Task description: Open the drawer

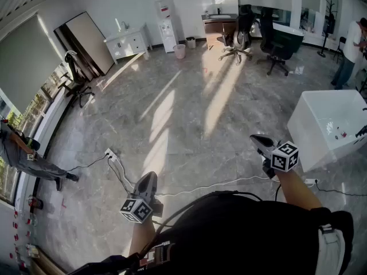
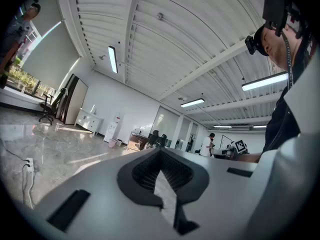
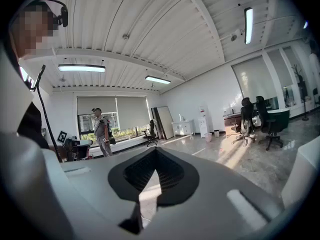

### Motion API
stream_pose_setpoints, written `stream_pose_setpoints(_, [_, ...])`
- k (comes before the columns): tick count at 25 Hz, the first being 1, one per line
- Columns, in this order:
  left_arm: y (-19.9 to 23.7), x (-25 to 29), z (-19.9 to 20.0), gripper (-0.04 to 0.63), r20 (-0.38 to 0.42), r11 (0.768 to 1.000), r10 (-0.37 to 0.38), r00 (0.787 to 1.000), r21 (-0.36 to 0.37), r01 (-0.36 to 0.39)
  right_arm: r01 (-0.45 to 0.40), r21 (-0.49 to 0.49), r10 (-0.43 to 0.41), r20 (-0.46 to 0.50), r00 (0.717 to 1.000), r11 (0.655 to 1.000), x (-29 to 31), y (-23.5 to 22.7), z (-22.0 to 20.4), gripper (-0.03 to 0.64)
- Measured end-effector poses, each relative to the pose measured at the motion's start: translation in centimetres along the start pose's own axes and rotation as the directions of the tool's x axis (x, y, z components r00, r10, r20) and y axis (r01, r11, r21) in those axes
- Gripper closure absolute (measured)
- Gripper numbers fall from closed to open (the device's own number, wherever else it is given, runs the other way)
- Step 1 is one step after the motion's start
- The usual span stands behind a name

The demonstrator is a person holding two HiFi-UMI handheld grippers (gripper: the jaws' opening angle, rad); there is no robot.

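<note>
Noted left tool [image 1: 150, 176] and right tool [image 1: 257, 139] both closed on nothing, held over open floor [image 1: 189, 113]; placed white drawer cabinet [image 1: 127, 42] well apart at floor's far left edge, ahead-left of both, probably nearer left tool.

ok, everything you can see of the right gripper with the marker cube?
The right gripper is pale grey plastic with dark ribbed pads and a white cube of black square markers behind them. Its jaws are shut, tips meeting, nothing between them. It points roughly level across the room, above the grey marble floor.
</note>
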State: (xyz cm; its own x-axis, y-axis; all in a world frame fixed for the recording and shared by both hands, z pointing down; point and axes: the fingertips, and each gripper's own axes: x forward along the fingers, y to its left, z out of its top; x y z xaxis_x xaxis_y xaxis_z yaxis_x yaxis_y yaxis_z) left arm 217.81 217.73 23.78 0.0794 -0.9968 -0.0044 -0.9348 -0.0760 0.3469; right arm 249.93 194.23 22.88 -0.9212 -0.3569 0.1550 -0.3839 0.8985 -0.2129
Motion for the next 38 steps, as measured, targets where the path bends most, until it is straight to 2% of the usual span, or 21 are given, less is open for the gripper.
stream_pose_setpoints(16, [0.7, 0.4, 0.4, 0.604, 0.010, 1.000, -0.021, 1.000, -0.011, 0.021, 0.003, -0.004, -0.003, 0.003, 1.000, 1.000, 0.5, 0.4, 0.5, 0.618])
stream_pose_setpoints(21, [1.3, 0.4, 0.7, 0.604, 0.010, 0.999, -0.029, 1.000, -0.019, 0.029, 0.036, 0.005, -0.036, 0.002, 0.999, 0.999, 1.0, 0.2, 1.0, 0.617])
stream_pose_setpoints(30, [4.2, -2.0, 1.1, 0.604, 0.003, 0.999, -0.034, 0.999, -0.031, 0.034, 0.045, -0.011, -0.045, -0.002, 0.999, 0.999, 3.1, 2.9, 0.5, 0.616])
stream_pose_setpoints(38, [9.5, -5.2, 2.3, 0.604, -0.006, 0.999, -0.024, 1.000, -0.046, 0.024, 0.054, -0.019, -0.055, -0.026, 0.998, 0.998, 7.4, 6.6, -0.1, 0.615])
